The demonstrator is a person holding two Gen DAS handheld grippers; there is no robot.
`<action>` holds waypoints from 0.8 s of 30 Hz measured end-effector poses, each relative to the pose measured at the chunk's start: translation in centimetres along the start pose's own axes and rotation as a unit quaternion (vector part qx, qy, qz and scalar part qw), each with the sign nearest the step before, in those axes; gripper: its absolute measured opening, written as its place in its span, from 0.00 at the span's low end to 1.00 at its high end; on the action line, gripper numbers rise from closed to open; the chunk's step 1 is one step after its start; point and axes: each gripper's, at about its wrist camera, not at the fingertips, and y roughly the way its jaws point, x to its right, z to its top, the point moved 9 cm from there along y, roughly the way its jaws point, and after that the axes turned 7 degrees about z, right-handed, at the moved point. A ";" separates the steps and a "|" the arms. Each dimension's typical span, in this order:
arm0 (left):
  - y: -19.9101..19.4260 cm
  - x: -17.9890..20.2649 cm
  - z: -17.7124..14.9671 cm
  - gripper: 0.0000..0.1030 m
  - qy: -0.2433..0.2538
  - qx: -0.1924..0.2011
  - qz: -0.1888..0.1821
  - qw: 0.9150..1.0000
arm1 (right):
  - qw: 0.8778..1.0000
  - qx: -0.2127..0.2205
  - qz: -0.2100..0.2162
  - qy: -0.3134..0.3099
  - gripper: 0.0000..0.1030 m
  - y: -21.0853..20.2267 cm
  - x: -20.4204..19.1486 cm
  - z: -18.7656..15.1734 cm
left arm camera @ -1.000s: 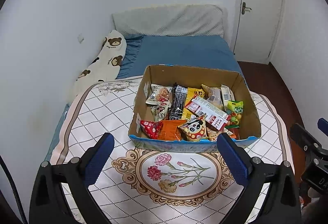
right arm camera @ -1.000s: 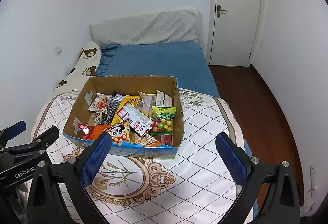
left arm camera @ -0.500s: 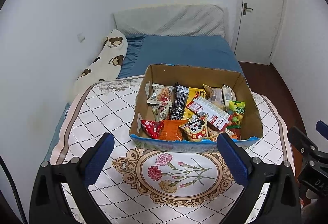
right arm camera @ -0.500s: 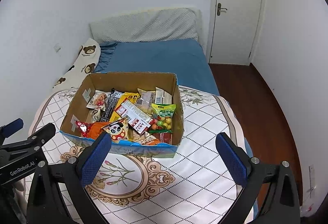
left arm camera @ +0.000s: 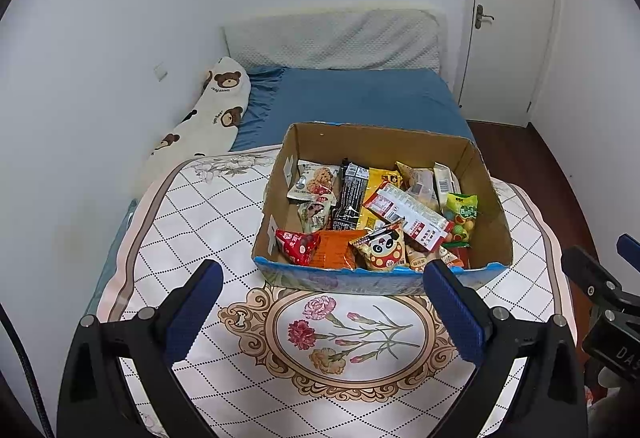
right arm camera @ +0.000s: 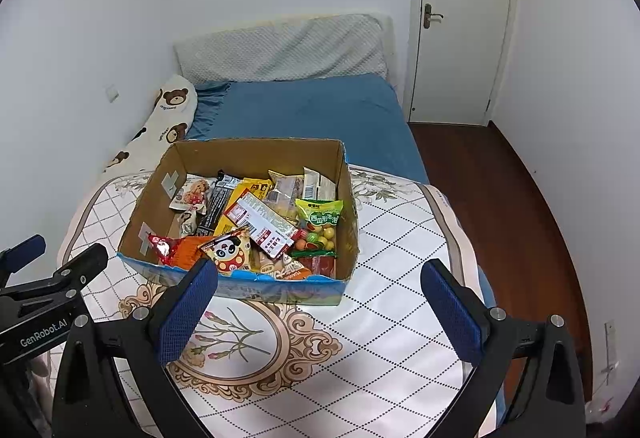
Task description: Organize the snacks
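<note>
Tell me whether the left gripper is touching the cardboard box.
Apart. The right wrist view shows the left gripper off to the side of the cardboard box, patterned cloth between them.

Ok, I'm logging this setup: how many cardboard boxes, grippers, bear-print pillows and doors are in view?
Cardboard box: 1
Grippers: 2, left gripper and right gripper
Bear-print pillow: 1
Door: 1
Total: 5

Snack-filled cardboard box (right arm camera: 256, 157) on quilt (right arm camera: 400, 238); packets apparently jumbled.
</note>
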 end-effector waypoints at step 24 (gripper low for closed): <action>-0.6 0.2 -0.6 1.00 0.000 -0.001 0.001 1.000 | 1.000 0.004 0.004 0.000 1.00 -0.5 0.0 0.1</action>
